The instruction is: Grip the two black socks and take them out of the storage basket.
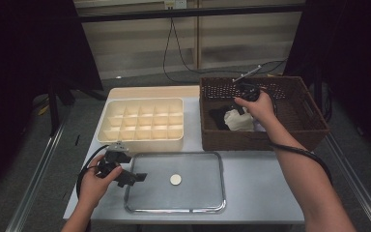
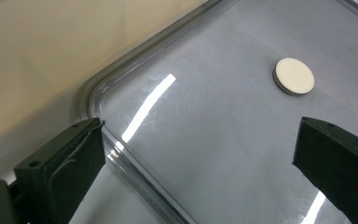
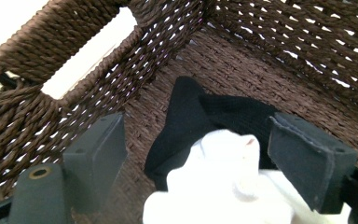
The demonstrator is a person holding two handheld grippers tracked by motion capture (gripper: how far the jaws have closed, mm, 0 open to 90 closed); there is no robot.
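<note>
While the right gripper (image 1: 244, 99) hangs inside the brown wicker basket (image 1: 314, 126) at the far right of the counter (image 1: 256, 193), its jaws stand wide apart on either side of a bunched white sock (image 3: 223, 186), with no pad pressing on the cloth yet. The sock lies on the basket floor, partly on top of a black sock (image 3: 200, 126), the two touching and overlapping.

The left gripper (image 1: 136, 178) waits at the near-left corner of the metal tray (image 1: 174, 209), jaws open and empty, one over the tray's rim and one over its bed. A small round white disc (image 1: 175, 180) sits in the middle of the tray, and a cream divided box (image 1: 142, 141) stands behind it.

The main risk, as I judge it, is a mixed pick: because the white sock rests on the black one, jaws that close too low could pinch both and drag the black sock out too. A shallow bite on the loose top fold could instead let the sock slip free on the lift. The basket's near wall and handle opening sit close to the left-hand jaw in the right gripper view, so a sideways drift could snag the weave.
</note>
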